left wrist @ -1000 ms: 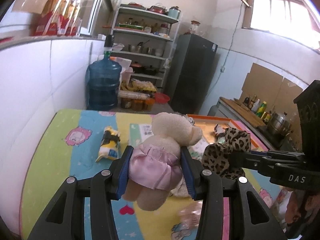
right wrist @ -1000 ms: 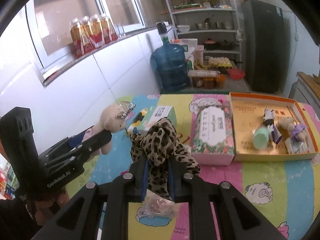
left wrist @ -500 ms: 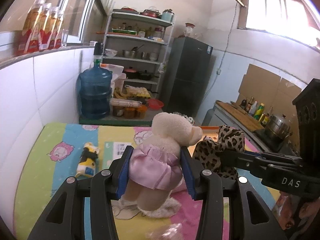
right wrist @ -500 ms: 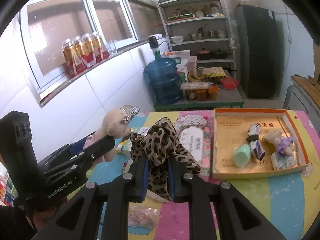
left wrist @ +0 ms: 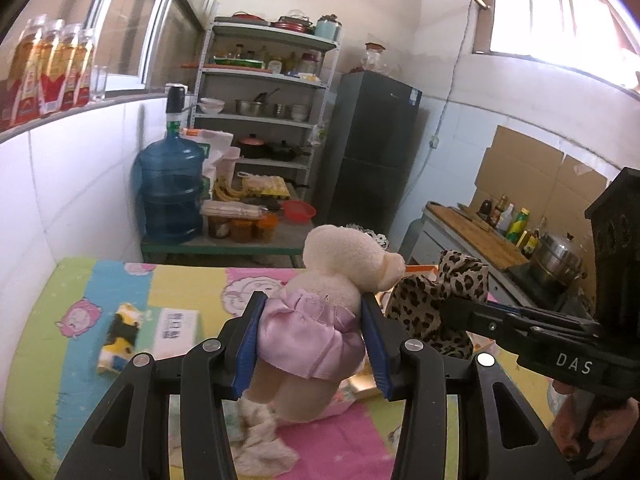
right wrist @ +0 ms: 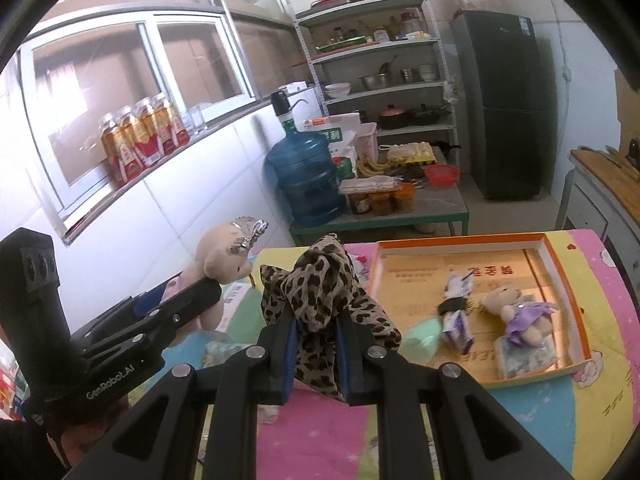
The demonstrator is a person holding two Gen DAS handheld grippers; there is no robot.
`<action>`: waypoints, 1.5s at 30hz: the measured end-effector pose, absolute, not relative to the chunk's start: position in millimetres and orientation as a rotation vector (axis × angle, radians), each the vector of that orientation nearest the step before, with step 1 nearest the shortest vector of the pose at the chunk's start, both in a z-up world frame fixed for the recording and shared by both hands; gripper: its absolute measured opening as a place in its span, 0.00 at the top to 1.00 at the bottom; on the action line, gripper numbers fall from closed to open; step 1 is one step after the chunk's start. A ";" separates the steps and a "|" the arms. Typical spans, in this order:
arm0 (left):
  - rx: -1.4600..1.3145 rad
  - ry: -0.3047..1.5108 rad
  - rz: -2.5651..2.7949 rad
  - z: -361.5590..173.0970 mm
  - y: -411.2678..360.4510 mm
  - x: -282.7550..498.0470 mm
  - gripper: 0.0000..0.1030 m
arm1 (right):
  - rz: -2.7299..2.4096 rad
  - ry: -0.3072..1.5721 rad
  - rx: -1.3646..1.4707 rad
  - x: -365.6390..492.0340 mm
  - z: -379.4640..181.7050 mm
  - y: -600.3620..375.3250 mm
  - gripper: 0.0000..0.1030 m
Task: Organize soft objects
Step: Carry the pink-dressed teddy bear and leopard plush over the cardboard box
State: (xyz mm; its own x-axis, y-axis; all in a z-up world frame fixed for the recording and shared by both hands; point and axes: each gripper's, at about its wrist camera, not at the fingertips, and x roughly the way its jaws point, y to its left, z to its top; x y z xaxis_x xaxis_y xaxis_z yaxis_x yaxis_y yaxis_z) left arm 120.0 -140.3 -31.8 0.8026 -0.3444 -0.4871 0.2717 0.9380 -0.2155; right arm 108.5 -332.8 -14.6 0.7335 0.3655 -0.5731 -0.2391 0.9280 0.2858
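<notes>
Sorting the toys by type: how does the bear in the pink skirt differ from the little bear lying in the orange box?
The pink-skirted bear is held upright in the air between the left gripper jaws; the small bear lies loose in the orange box. The first wears a pink skirt and a silver crown, the second a purple dress. Both are pale plush bears.
</notes>
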 end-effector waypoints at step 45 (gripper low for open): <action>-0.075 0.826 -0.229 -133.3 -283.3 236.5 0.53 | 0.216 0.824 0.188 202.0 -107.1 -457.6 0.82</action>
State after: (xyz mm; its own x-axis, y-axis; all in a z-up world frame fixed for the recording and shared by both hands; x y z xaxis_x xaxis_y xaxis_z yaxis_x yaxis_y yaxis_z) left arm 236.5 -283.3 -133.3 0.6550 -0.2304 -0.7196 0.1726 0.9728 -0.1544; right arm 202.0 -457.6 -107.1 0.6597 0.2619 -0.7044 -0.1165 0.9616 0.2484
